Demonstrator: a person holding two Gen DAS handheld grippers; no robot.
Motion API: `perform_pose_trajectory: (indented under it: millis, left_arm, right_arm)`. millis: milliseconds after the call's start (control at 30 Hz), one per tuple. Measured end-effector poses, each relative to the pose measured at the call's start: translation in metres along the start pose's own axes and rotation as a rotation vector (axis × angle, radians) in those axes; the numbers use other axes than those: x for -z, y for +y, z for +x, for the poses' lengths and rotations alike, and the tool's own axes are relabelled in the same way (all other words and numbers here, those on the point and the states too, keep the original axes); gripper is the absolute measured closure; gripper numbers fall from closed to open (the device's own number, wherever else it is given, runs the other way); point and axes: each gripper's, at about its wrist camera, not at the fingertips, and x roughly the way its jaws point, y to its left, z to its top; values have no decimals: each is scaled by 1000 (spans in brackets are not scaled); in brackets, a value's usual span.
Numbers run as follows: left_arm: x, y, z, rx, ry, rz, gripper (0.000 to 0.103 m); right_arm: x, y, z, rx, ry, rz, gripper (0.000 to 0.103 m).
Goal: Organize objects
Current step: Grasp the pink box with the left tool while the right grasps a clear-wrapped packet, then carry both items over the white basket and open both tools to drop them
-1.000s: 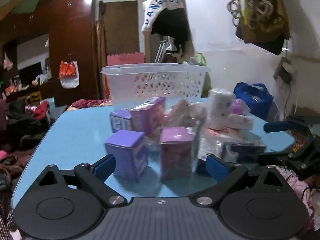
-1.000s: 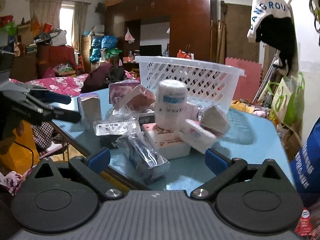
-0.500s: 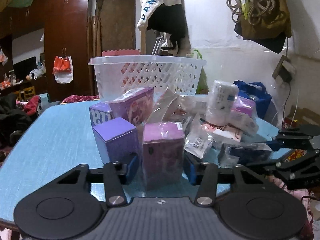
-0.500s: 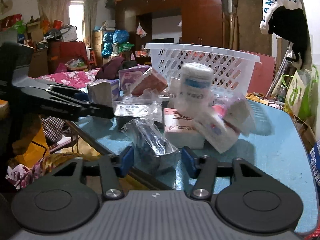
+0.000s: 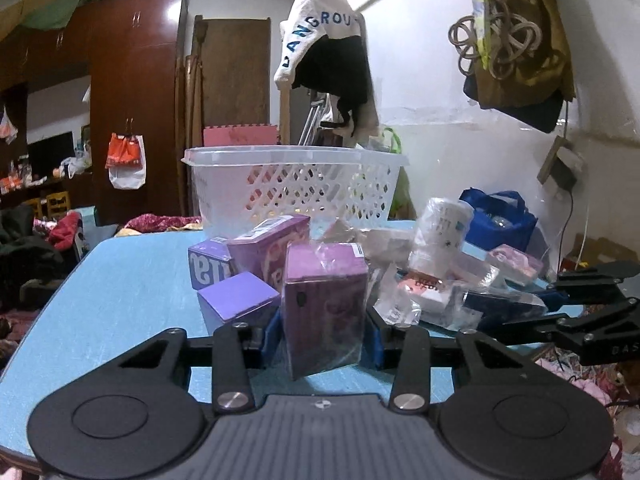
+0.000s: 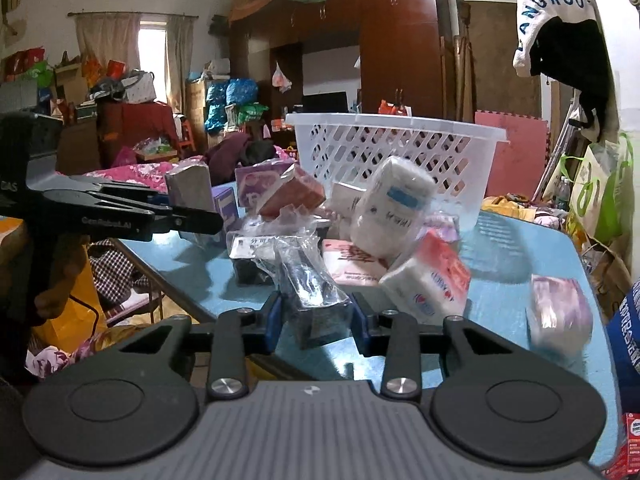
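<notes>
Clutter of wrapped boxes fills the middle of the blue table (image 5: 100,304), in front of the white lattice basket (image 5: 294,184). The left gripper (image 5: 322,330) clamps a purple wrapped box (image 5: 325,304) near the front edge; bare tabletop lies open to its left. The right gripper (image 6: 316,316) grips a dark plastic-wrapped pack (image 6: 316,300) right at the table's corner edge.

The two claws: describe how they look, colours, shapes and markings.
Both alike: the left claw and the right claw have blue pads on black linkage bars with silver rivets, above a ribbed grey body flanked by two round black discs. White lettering marks the black side of each.
</notes>
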Motion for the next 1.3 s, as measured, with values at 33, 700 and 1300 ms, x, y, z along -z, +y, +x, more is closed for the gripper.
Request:
perform_pose_trajectory:
  millis: [33, 700, 1300]
  left_arm:
    - [-1, 1, 0, 4, 1, -5, 57]
    - [-159, 49, 78, 22, -33, -83, 57]
    - [-154, 74, 105, -5, 13, -113, 22]
  right_arm:
    - [0, -1, -1, -4, -3, 4, 64]
    - [-180, -37, 82, 156, -96, -54, 64]
    - [-156, -55, 73, 211, -53, -34, 0]
